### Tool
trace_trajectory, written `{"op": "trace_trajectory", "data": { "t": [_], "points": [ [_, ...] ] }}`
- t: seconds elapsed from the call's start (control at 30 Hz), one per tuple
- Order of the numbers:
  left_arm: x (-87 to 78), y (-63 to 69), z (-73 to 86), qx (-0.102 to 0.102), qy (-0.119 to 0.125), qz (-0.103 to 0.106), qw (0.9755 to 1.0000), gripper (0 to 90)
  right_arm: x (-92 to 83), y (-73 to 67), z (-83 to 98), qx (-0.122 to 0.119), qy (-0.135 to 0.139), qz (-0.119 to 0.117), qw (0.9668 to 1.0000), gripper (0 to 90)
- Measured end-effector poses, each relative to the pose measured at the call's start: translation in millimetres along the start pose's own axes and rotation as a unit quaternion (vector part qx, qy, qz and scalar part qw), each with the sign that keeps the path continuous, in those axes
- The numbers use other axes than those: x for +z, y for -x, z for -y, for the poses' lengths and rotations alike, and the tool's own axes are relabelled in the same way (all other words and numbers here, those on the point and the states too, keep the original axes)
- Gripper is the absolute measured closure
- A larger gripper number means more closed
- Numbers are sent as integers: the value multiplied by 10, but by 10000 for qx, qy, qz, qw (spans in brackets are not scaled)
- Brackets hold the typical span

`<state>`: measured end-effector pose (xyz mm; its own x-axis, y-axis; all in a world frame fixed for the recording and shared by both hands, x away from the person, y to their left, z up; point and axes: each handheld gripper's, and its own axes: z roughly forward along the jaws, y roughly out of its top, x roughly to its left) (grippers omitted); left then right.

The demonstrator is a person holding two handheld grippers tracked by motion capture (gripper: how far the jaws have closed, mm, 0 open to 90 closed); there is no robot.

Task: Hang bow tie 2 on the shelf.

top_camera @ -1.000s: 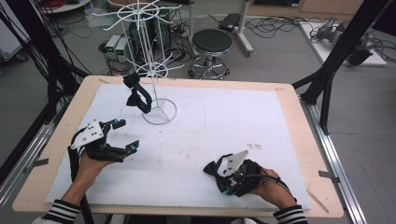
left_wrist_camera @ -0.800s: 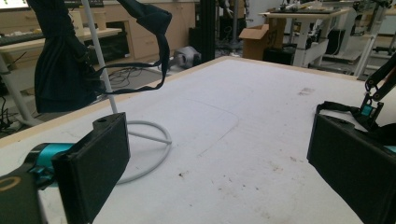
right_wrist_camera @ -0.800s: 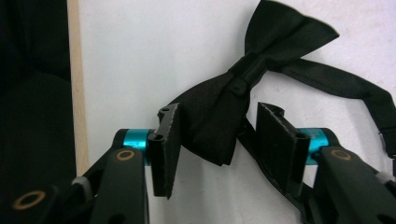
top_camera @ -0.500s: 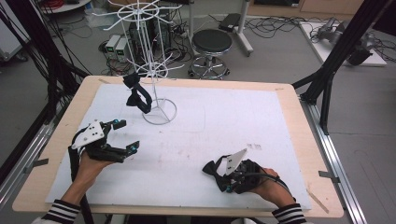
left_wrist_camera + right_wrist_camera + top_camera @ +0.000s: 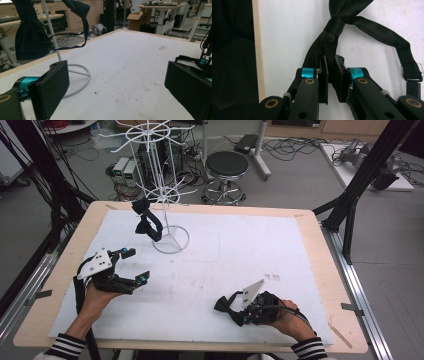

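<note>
Since the earlier frame, the right gripper [image 5: 231,309] has been closing its jaws, and now they are pinching one wing of the black bow tie [image 5: 342,20] just below its knot; both hands are otherwise sitting where they were. That bow tie is lying flat on the white table mat [image 5: 260,250] at the lower right of the high view, near the front edge, with its strap and metal clasp trailing off toward the right edge of the right gripper view. To my eye this is looking like the pick-up grip being secured, so the tie is probably ready to be lifted toward the white wire stand [image 5: 167,195] at the upper left, where a second bow tie [image 5: 146,222] is already hanging from a lower arm. The left gripper [image 5: 131,265] is waiting at the lower left with its jaws spread wide and nothing between them, facing the stand's ring base. How deep the fabric is sitting between the right pads is hard to judge, since the pads themselves are covering it, and the far wing of the tie is cut off at the top of the right gripper view.
</note>
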<state>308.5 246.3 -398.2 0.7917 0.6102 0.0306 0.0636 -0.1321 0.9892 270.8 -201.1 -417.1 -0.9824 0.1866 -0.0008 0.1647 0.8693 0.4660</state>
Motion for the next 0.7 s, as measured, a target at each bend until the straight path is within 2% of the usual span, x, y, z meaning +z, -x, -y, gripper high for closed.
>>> {"op": "trace_trajectory", "data": {
  "t": [0.13, 0.23, 0.53, 0.7],
  "points": [
    [3, 5, -9, 11, 23, -4, 10000, 64, -6, 1, 2, -32, 20, 12, 10000, 833],
    [8, 7, -9, 32, -4, 75, 10000, 64, -19, 0, 1, -29, 56, 13, 10000, 833],
    [49, 30, -38, 104, -101, 296, 9995, 64, -89, -3, -5, -53, 400, 154, 9991, 832],
    [71, 47, -89, 151, -89, 420, 9990, 64, -141, 4, -19, -68, 740, 208, 9970, 831]
  ]
}}
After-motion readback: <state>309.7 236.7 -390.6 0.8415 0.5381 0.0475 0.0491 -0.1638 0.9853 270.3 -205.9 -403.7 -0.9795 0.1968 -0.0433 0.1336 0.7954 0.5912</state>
